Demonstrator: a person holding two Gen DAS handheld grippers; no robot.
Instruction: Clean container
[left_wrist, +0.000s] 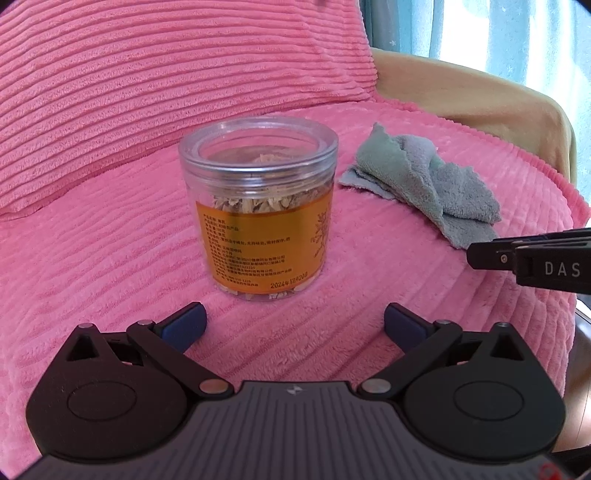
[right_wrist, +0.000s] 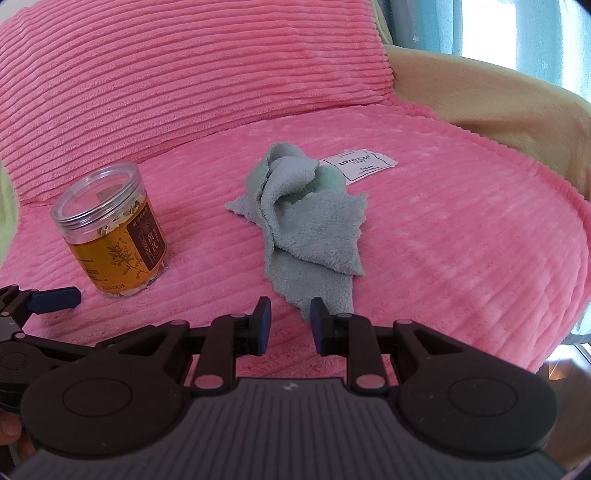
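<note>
Both hand-held grippers (left_wrist: 294, 325) (right_wrist: 290, 325) gape empty near round clear jar (left_wrist: 258, 206), fluffy cloth (right_wrist: 306, 229).

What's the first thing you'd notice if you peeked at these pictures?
Pink everywhere: a fuzzy ribbed pink blanket covers the seat. On it stands a clear jar with an orange label, right ahead of the open left gripper. A crumpled grey-green cloth lies beside the jar, just before the right gripper.

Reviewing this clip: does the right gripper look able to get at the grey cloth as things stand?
Probably yes. The right gripper is open and empty, its fingers pointing at the near corner of the grey cloth, which lies loose on the pink cushion. The jar stands well aside.
</note>
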